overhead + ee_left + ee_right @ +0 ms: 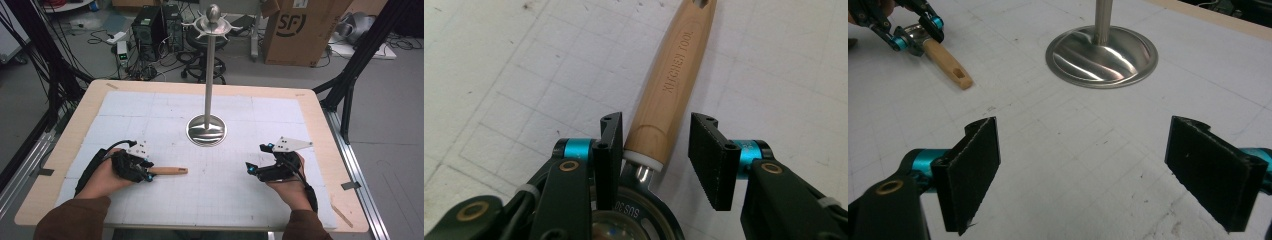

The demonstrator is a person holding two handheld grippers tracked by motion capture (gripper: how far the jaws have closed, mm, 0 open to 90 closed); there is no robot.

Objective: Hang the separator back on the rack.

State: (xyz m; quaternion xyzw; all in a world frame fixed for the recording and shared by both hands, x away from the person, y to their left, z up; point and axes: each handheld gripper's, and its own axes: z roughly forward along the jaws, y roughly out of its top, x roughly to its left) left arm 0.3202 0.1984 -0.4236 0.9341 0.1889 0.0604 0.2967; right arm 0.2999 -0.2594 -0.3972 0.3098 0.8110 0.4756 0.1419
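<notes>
Left gripper [655, 150] sitting with jaws apart around a wooden-handled tool [674, 85] lying on the mat [150, 120], not clamping it, right gripper [1083, 170] resting wide open near the steel stand [207, 127]

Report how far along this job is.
Nothing looks finished. The wooden-handled metal kitchen tool lies on the white mat, left tongs open astride its handle, unclamped. Right tongs: open, empty. Likely left: grip it, hang it on the tall steel hook stand.
</notes>
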